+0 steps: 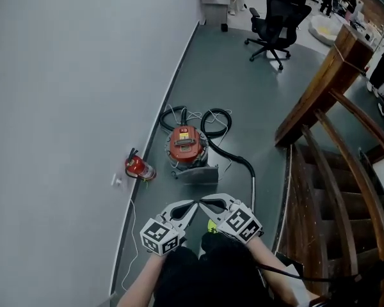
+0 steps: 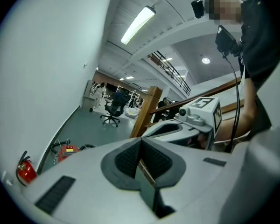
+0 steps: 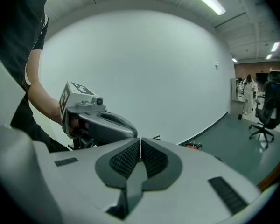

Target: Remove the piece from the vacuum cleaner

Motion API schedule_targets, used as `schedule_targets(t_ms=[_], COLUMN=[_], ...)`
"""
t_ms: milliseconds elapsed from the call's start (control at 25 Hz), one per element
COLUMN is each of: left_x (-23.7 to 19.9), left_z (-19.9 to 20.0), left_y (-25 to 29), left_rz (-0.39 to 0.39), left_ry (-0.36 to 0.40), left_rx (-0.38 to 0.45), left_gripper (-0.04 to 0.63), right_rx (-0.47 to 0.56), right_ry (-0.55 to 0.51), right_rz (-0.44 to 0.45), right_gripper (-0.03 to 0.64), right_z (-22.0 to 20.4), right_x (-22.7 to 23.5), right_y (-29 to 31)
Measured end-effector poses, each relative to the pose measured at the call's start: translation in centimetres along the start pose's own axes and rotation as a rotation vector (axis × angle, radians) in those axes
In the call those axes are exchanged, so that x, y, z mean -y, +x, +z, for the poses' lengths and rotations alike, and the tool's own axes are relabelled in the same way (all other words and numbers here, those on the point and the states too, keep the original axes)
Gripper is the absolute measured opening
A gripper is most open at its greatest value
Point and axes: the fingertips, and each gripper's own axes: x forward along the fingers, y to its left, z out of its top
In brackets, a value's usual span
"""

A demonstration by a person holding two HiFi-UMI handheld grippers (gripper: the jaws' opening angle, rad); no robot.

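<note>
Closest to the camera, the left white hand-held gripper with a marker cube (image 1: 193, 204) has its dark ribbed pads pressed flat together with nothing between them. The right white hand-held gripper with a marker cube (image 1: 203, 202) is the same: jaws together and empty. The two are held side by side in front of the person's body, angled inward so that their tips come just beside each other above the grey-green floor (image 1: 243, 88), touching no object.

Just beyond the tips, on the floor, stands the red-orange canister vacuum cleaner (image 1: 187, 144), near the white wall (image 1: 70, 94). A grey flat piece (image 1: 198, 174) lies against the side of it that faces the grippers. Its black corrugated hose (image 1: 225, 147) loops behind the canister and curves round to a thin pale tube (image 1: 253, 187) that runs back toward the person, to the right of the grippers. A red fire extinguisher (image 1: 139, 168) lies at the foot of the wall, left of the vacuum cleaner.

To the right rises a brown wooden staircase with a handrail (image 1: 326, 82). Far off stands a black office chair on castors (image 1: 275, 21)
</note>
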Motion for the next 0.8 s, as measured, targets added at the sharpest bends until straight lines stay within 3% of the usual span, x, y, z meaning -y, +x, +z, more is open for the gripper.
schedule_targets(t_ms=[320, 600, 800], left_x=[-1.8, -3.8, -6.4], left_z=[0.2, -0.2, -1.5], left_y=[2.1, 3.6, 4.3], left_rz=[0.001, -0.101, -0.121], left_ry=[0.052, 0.085, 0.1], left_rx=[-0.018, -0.051, -0.071], left_gripper=[0.008, 0.008, 0.008], right_rx=[-0.025, -0.031, -0.044], right_ry=[0.02, 0.083, 0.096], right_rz=[-0.012, -0.075, -0.087], right_gripper=[0.015, 0.015, 0.014], right_z=[-0.4, -1.3, -2.5], right_x=[2.9, 4.8, 6.1], right_y=[1.0, 2.7, 5.3])
